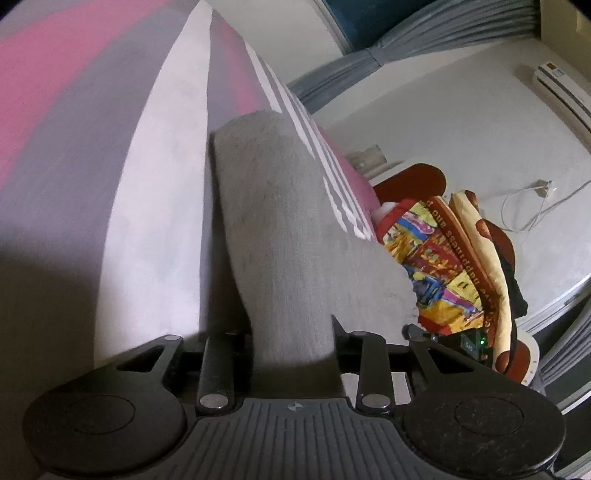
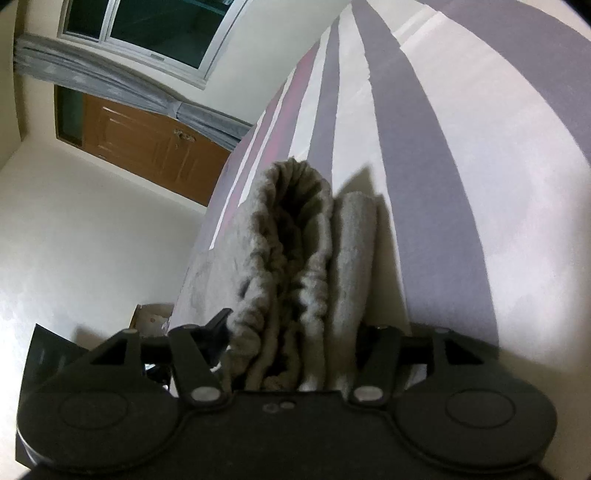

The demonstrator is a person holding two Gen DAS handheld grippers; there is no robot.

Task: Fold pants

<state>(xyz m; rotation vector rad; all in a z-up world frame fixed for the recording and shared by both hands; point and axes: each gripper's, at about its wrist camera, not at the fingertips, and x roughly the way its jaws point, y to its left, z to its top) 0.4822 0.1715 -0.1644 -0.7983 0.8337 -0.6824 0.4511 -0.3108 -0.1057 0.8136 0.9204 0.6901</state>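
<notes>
Striped bedsheet, white walls, wooden door.

Striped pink-grey bedsheet; colourful blanket; air conditioner; brown wooden door; window.

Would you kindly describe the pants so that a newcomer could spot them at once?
Find the striped bed sheet in pink, grey and white. On it lie the pants, running into the left gripper and the right gripper. They are plain grey knit with a gathered elastic waistband, unlike the bright patterned blanket beside the bed.

Dim indoor light, soft blur, hard shadows, fisheye-warped dark corners
</notes>
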